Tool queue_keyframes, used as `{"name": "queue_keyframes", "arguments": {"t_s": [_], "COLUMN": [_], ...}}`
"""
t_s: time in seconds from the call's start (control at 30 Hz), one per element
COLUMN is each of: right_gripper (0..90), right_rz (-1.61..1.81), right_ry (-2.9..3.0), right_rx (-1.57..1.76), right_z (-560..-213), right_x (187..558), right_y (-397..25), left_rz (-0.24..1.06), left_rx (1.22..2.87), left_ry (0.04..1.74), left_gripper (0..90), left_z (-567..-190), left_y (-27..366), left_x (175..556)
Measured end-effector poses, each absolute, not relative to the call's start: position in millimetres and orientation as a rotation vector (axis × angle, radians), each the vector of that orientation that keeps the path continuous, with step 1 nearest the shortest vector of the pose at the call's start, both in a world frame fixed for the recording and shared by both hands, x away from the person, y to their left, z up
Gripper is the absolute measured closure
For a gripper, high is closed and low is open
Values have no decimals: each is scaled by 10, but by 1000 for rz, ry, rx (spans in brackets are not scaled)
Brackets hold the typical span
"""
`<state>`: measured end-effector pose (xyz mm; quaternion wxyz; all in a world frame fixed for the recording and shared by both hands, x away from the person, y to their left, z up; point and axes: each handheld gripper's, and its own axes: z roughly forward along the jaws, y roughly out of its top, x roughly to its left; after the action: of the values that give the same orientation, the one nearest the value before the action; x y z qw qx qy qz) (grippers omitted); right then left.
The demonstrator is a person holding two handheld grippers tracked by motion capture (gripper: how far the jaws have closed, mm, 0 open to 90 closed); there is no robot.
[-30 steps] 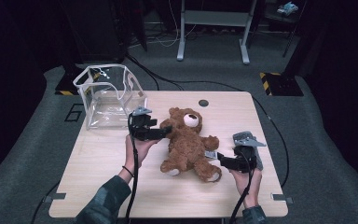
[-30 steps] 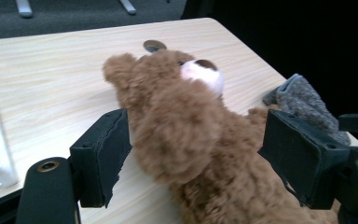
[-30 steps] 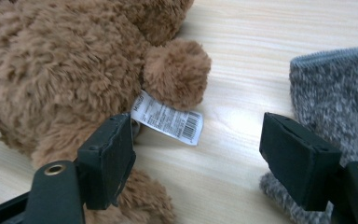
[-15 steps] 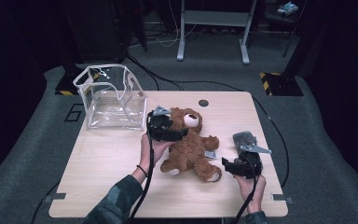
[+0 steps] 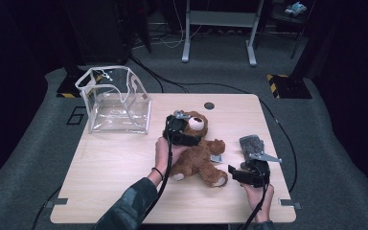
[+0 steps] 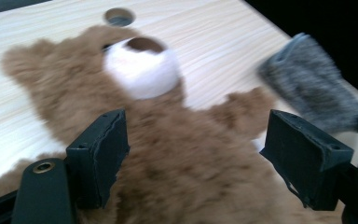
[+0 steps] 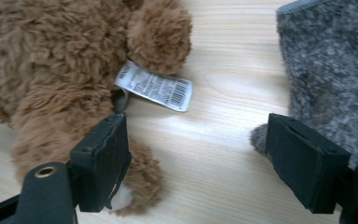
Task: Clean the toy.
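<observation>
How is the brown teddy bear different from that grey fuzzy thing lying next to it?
The teddy bear is brown with a white snout; the grey fuzzy thing is speckled grey all over. The bear has a head, arms and legs, while the grey thing is a plain flat oblong. The bear is clearly larger and carries a printed tag; I see none on the grey thing. Both are soft and lie on the wooden table.

In the high view the left gripper covers part of the teddy bear's head, so most of its face is hidden there. In the left gripper view the bear's lower body runs off the bottom edge, and the grey fuzzy cloth is blurred. In the right gripper view the print on the white tag is too small to read.
</observation>
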<state>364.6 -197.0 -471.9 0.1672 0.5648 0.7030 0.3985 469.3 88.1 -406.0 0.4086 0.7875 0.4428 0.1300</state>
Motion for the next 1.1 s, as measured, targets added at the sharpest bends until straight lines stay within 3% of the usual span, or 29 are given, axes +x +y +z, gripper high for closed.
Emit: {"name": "queue_keyframes", "arguments": {"t_s": [0.17,0.4,0.53,0.67,0.77,0.8,0.9,1.1], "right_gripper": [208,209,245,369,495,610,765,823], "right_rz": [1169,1127,1110,1101,1100,1097,1097,1130], "right_ry": [2003,2049,2083,2096,2108,2108,2105,2105], "right_rx": [1584,1572,1587,1617,1628,1621,1600,1537], "right_z": [-4640,-4553,-4612,-4658,-4700,-4712,-4723,-4575], "right_x": [3805,4316,4498,4558,4577,4578,4562,4445], "right_y": [-1875,-1620,-1523,-1498,-1483,-1477,-1460,-1400], "left_rz": [392,439,435,331,275,272,286,322], "left_rx": [1967,1967,1978,1946,1943,1946,1936,1914], "left_ry": [1123,1155,1187,1233,1206,1202,1193,1165], "left_gripper": [215,204,193,210,347,455,645,729], "left_z": [-4037,-4057,-4124,-4263,-4345,-4363,-4379,-4296], "left_y": [1083,1291,1411,1501,1520,1512,1519,1572], "left_x": [4668,4675,4707,4775,4782,4775,4757,4707]}}
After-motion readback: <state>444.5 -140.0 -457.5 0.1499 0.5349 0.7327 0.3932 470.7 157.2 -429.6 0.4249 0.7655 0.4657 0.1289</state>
